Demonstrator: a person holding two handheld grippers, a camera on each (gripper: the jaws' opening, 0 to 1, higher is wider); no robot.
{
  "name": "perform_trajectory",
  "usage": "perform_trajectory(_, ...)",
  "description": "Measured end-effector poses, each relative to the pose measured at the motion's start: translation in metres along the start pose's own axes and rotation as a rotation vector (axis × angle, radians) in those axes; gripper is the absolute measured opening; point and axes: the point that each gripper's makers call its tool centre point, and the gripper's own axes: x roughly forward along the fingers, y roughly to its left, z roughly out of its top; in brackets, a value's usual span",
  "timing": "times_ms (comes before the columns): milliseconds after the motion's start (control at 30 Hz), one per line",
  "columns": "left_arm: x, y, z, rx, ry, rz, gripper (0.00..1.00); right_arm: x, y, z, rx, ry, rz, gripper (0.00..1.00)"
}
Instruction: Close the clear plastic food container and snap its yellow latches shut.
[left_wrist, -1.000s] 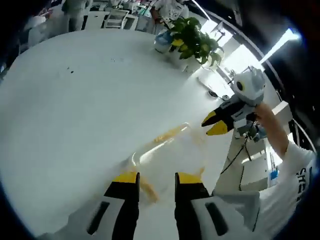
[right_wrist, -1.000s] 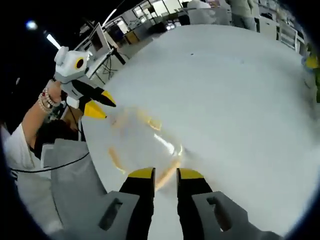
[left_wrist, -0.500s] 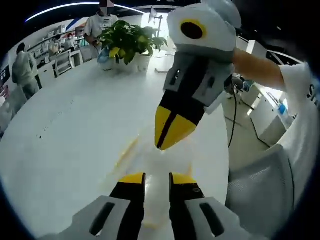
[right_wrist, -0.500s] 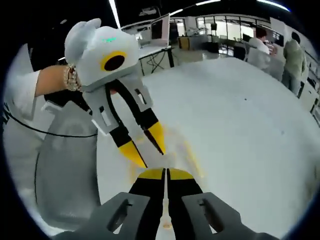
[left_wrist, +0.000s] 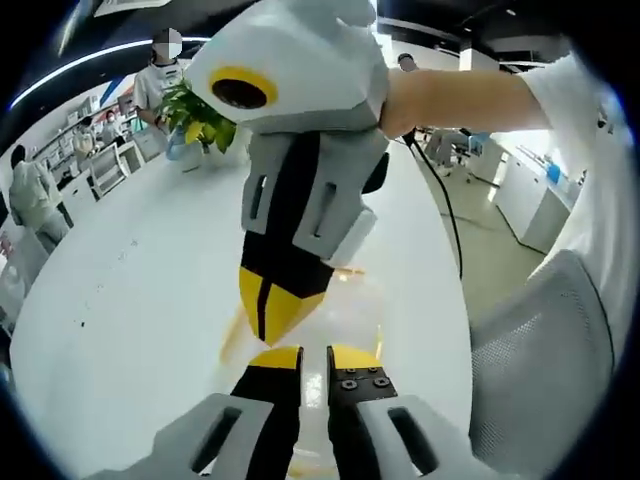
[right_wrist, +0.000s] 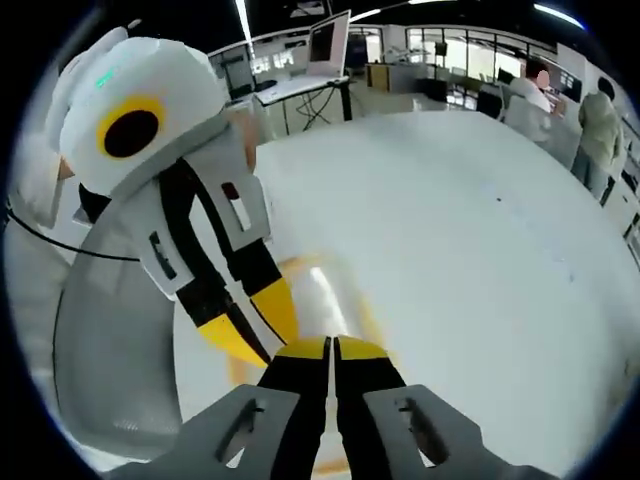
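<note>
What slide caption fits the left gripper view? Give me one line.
Right gripper, shut, meets the left gripper over the clear container on the white table.

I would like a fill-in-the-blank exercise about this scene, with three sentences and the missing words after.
1. The tips of both tongs are coloured ____.
2. In the right gripper view, the right tongs have their jaws ____.
3. The container lies on a ____ table.

Missing words: yellow; shut; white
</note>
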Motion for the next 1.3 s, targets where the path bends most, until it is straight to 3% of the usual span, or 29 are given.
perform_trajectory(233,0.003,0.0,0.001,-0.001,-0.009,0.01,0.05,0.002,-0.003,0.0,0.004,0.001,0.0,0.03)
perform_trajectory(367,0.004,-0.006,0.001,-0.004,-0.008,-0.003,0.12,0.002,-0.007,0.001,0.002,-0.004,-0.017,0.12)
perform_trajectory(700,0.004,-0.019,-0.009,0.133,0.034,-0.007,0.26,0.005,-0.015,-0.002,0.07,0.003,0.008,0.28)
perform_trajectory(867,0.002,-0.021,-0.007,0.185,0.031,0.014,0.27,0.009,-0.018,-0.006,0.102,0.02,0.025,0.27)
perform_trajectory(1000,0.004,-0.028,-0.013,0.21,0.051,0.002,0.45,0.012,-0.017,-0.008,0.07,0.047,0.06,0.27)
perform_trajectory(1100,0.005,-0.026,-0.018,0.266,0.072,0.032,0.43,0.011,-0.015,-0.01,0.056,0.085,0.101,0.29)
perform_trajectory(1167,0.006,-0.026,-0.018,0.27,0.071,0.038,0.43,0.012,-0.017,-0.015,0.036,0.129,0.109,0.28)
perform_trajectory(1300,0.009,-0.024,-0.016,0.274,0.068,0.058,0.38,0.015,-0.015,-0.013,0.045,0.152,0.142,0.3)
